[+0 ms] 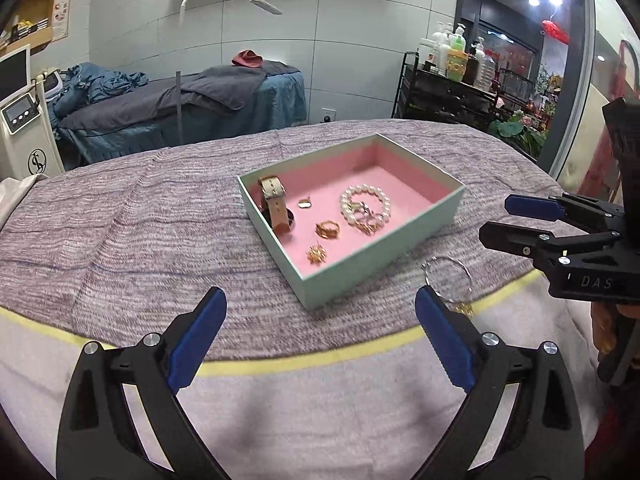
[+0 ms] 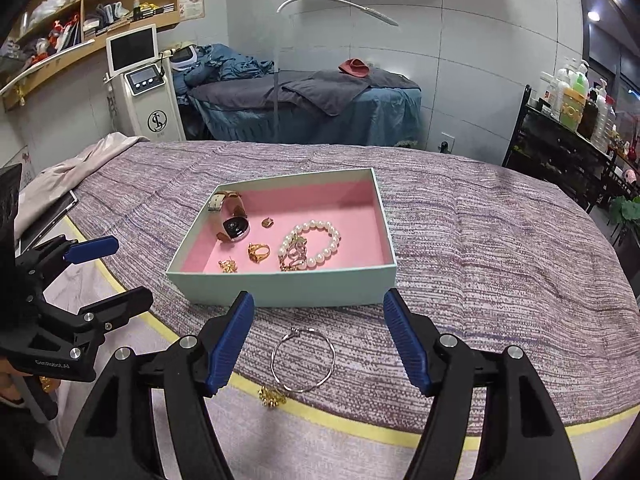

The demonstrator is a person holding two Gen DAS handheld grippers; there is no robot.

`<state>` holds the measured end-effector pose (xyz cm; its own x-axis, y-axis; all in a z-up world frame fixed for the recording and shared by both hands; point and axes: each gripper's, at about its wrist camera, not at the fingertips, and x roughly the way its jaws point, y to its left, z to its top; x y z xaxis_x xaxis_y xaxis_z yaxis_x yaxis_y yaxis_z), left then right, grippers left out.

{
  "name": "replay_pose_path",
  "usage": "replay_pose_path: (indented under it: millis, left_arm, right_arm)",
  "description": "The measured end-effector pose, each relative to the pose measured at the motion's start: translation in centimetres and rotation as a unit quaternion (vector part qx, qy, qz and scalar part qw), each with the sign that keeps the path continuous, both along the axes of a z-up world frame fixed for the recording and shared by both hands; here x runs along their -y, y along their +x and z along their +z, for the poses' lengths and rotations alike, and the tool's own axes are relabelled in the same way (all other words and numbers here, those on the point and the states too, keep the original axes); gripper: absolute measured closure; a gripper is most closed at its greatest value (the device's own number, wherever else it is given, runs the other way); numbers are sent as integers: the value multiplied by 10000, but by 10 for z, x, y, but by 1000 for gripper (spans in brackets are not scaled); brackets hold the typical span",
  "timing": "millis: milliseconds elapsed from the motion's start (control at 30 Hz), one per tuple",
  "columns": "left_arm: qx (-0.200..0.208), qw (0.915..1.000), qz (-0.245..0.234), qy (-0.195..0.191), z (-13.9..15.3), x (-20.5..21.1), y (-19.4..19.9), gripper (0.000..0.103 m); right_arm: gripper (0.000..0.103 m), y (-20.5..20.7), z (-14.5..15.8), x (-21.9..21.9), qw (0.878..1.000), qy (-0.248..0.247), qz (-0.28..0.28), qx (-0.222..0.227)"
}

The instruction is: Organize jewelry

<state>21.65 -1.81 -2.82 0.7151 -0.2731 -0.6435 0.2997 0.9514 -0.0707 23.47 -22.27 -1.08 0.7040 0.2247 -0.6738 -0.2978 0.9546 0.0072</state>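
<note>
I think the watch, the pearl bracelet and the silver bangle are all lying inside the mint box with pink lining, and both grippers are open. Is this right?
Not quite. The silver bangle lies outside the mint box, on the cloth in front of it, as the right wrist view shows. The watch and pearl bracelet are inside, and the left gripper and right gripper are both open.

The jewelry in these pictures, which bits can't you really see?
- Gold charm on the silver bangle: left wrist view, partly behind the left gripper finger.
- Small pendant in the box: both views, too small to identify.
- Gold tangle on the pearl bracelet: pieces overlap, can't separate them.
- Watch face: left wrist view, turned away.
</note>
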Motion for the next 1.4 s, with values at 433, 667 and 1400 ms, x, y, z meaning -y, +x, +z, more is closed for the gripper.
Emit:
replay_pose_path:
  millis: [433, 667, 1400]
  left_arm:
    - [-270, 9980, -573, 72, -32, 39, -29, 9]
    - [-274, 9969, -714, 176, -38, 57, -27, 9]
    - [-453, 9979, -403, 208, -46, 42, -23, 10]
  right_arm:
    - [37, -33, -31, 17, 9994, 62, -107, -336]
    - [37, -38, -45, 25, 9986, 25, -111, -512]
    - [77, -29, -63, -13, 9928, 149, 553, -1050]
